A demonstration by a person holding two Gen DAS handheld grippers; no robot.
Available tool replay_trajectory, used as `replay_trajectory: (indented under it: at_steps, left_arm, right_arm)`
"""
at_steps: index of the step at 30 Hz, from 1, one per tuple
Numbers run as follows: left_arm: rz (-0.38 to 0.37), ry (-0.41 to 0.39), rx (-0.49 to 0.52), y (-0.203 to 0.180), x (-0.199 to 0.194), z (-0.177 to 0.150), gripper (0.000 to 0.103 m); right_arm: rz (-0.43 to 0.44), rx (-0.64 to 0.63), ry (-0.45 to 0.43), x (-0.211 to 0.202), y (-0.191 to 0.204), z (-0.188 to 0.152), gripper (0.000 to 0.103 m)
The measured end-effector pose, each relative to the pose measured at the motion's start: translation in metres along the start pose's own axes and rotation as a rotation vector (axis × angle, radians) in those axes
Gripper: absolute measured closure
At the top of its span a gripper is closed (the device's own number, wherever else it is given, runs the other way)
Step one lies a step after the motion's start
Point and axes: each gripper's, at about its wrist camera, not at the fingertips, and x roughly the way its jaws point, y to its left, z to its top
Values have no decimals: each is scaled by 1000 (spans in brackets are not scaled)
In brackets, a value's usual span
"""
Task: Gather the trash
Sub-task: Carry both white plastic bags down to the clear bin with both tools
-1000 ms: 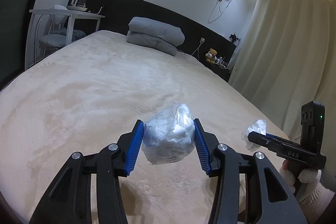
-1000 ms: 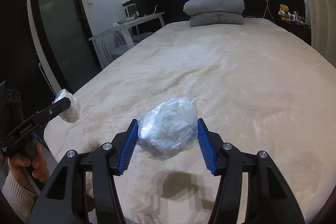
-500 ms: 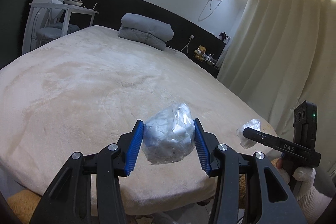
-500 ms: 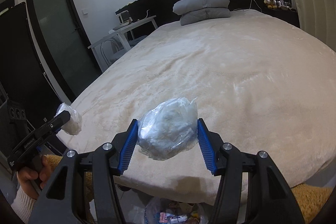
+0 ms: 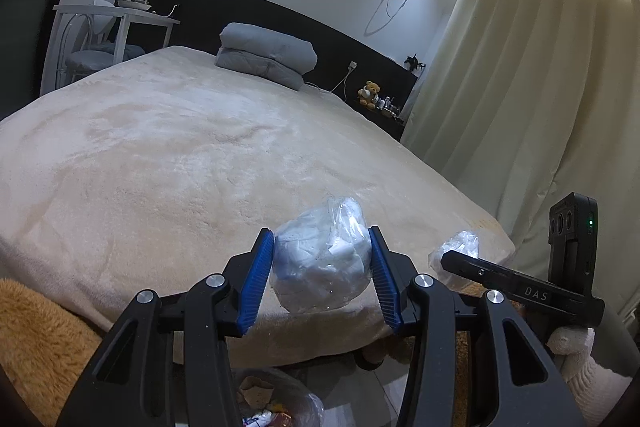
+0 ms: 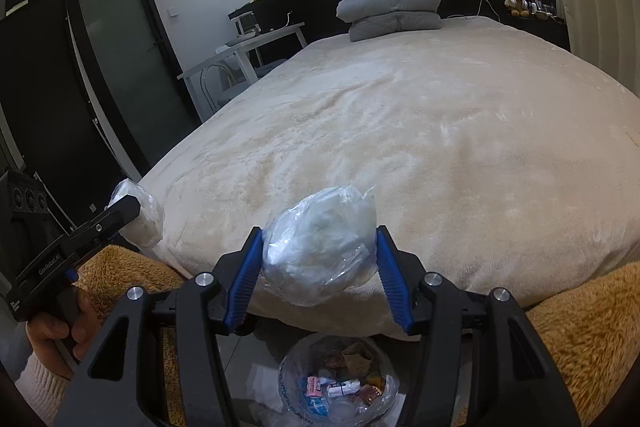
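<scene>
My left gripper (image 5: pixel 322 279) is shut on a crumpled clear plastic wad (image 5: pixel 322 263) and holds it in the air past the foot of the bed. My right gripper (image 6: pixel 318 269) is shut on a second plastic wad (image 6: pixel 320 247), also in the air. Each gripper shows in the other's view: the right one (image 5: pixel 456 255) to the right with its wad (image 5: pixel 456 251), the left one (image 6: pixel 132 205) to the left with its wad (image 6: pixel 146 217). A trash bin (image 6: pixel 340 383) lined with clear plastic and holding wrappers sits on the floor below, also low in the left wrist view (image 5: pixel 276 403).
A wide bed with a cream blanket (image 6: pixel 400 131) fills the front. Folded grey bedding (image 5: pixel 266 55) lies at its head. An orange-brown furry cover (image 6: pixel 580 339) hangs along the bed's foot. Curtains (image 5: pixel 520 87) stand to the right, a white table (image 5: pixel 116 23) and dark door (image 6: pixel 120 59) to the left.
Both grippers have pulled back from over the bed and past its foot edge, still holding their wads. The floor and the trash bin have come into view below.
</scene>
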Motion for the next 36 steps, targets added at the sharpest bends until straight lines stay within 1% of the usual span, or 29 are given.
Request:
replay_trajectory:
  at_steps: [2,7,9,15,19,25,29,31,36]
  left_arm:
    - [-9,22,-9,-4,-2,-8,57]
    - [2,112,-2,-12,10,-26,57]
    - [5,135,0,-12,14,-30,57]
    - [-8,217,-37,-9,27,-43,57]
    - [7,293,-51,-7,42,-60,57]
    - [59,464,-90,8,72,-81,57]
    - [81,563,-114,16,89,-97,57]
    - [92,606,-121,19,96,-104,57]
    - [115,676,-130,26,105,-116,57]
  right_arm:
    - [13,16,13,-3,-1,-8,47]
    - [31,21,47,-1,1,-22,47]
    - [35,23,64,0,1,-26,47]
    - [66,64,130,10,-7,-34,47]
    - [81,102,204,25,-11,-43,47]
    - [105,167,363,60,-16,-59,47]
    - [97,211,470,82,-19,-70,47]
    - [85,226,509,91,-20,-74,47]
    - [60,261,587,109,-24,-84,47]
